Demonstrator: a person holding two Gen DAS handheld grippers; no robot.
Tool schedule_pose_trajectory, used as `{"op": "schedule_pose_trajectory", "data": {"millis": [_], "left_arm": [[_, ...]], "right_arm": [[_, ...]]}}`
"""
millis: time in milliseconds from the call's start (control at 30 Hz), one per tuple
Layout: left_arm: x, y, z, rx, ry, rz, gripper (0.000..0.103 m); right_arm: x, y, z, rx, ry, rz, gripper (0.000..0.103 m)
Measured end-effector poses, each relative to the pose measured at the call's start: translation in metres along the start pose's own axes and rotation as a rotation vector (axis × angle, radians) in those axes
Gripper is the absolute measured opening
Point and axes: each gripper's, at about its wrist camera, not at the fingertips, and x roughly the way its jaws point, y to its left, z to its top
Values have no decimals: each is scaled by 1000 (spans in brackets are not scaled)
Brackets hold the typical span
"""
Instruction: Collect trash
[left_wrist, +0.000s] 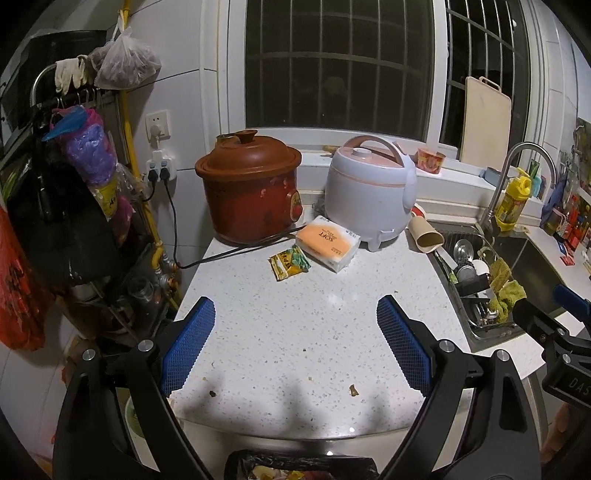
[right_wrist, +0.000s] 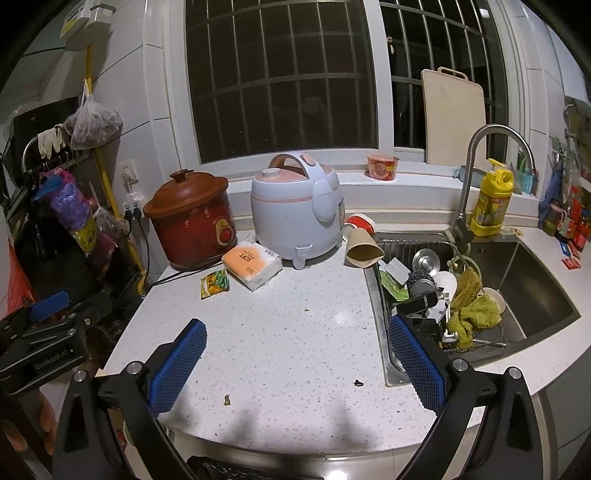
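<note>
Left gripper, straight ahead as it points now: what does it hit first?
Likely the yellow snack wrapper, with the tissue pack just beyond; the left gripper is open over bare counter. Depth is uncertain.

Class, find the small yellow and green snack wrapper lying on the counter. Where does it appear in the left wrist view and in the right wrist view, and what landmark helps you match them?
Left wrist view: the snack wrapper lies just above centre, on the counter.
Right wrist view: the wrapper lies left of centre.
Shared landmark: the orange and white tissue pack, close by on the wrapper's right in both.
</note>
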Motion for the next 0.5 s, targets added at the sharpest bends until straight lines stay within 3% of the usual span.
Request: {"op": "schedule_pose_trajectory", "data": {"millis": [500], "left_arm": [[2,0,0,4,5,-3,87]], "right_arm": [[3,1,0,-1,-3,-4,98]]}}
